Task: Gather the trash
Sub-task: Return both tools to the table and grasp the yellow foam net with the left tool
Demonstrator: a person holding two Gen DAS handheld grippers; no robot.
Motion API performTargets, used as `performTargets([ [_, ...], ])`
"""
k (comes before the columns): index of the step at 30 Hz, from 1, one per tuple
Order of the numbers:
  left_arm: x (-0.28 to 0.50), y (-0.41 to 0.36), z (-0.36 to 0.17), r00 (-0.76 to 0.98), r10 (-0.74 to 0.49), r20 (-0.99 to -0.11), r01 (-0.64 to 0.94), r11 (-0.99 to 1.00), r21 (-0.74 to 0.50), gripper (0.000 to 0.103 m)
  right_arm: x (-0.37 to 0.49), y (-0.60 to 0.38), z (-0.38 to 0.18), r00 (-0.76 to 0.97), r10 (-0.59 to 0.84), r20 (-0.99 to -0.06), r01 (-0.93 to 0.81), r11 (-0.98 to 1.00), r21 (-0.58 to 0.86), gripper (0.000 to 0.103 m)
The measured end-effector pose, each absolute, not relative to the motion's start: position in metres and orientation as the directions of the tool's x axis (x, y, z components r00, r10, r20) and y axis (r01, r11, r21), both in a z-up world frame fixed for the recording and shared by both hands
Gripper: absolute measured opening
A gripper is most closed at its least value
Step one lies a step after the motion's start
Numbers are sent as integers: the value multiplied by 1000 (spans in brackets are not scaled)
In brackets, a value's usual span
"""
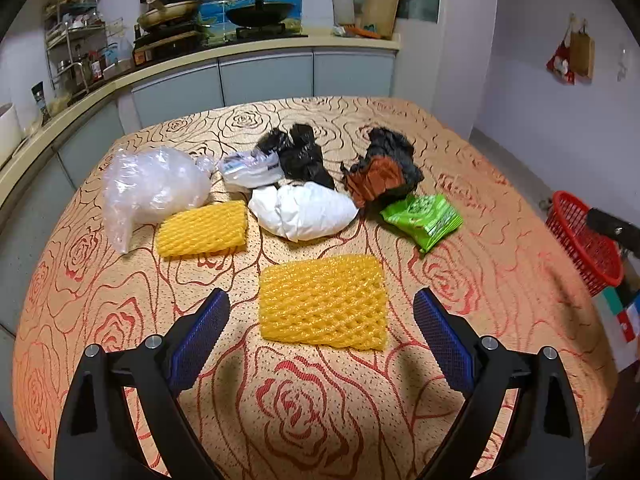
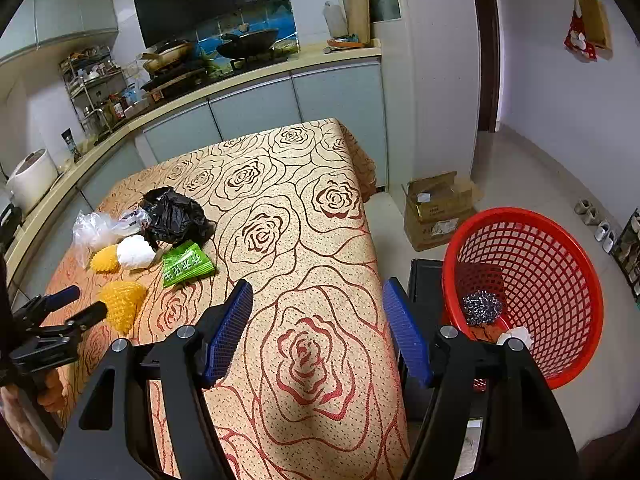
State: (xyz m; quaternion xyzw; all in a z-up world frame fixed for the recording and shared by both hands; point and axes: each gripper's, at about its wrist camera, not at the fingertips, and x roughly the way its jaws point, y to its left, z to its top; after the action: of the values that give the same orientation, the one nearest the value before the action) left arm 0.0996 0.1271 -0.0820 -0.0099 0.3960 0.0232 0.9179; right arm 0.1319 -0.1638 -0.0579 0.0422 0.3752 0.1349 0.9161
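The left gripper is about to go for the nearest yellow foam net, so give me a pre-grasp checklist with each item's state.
1. Left gripper open, nothing between its fingers: ok.
2. Nearest yellow foam net lies flat on the tablecloth, apart from the other trash: ok.
3. Net lined up with the gap between the fingers: ok.
4. Fingers wide enough to clear the net's sides: cannot tell.
5. Red basket stands beside the table, open, with room left above the metal scourer: ok.
6. Right gripper empty and away from the net: ok.
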Motion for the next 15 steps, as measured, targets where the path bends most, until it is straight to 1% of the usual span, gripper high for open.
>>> performTargets([
  [8,121,131,-96,641,30,-767,-73,997,-22,90,134,-171,-64,674,268,-688,-192,963,187,65],
  [13,128,125,-98,637,43,-770,-68,998,-1,89,135,-163,-65,668,270,-693,-208,962,174,65],
  [14,129,125,-98,640,39,-768,-66,998,-4,86,135,-160,-66,666,272,-695,-213,962,172,65],
  [15,129,124,-99,640,36,-768,-61,998,-4,76,135,-158,-66,665,273,-695,-217,961,170,65],
])
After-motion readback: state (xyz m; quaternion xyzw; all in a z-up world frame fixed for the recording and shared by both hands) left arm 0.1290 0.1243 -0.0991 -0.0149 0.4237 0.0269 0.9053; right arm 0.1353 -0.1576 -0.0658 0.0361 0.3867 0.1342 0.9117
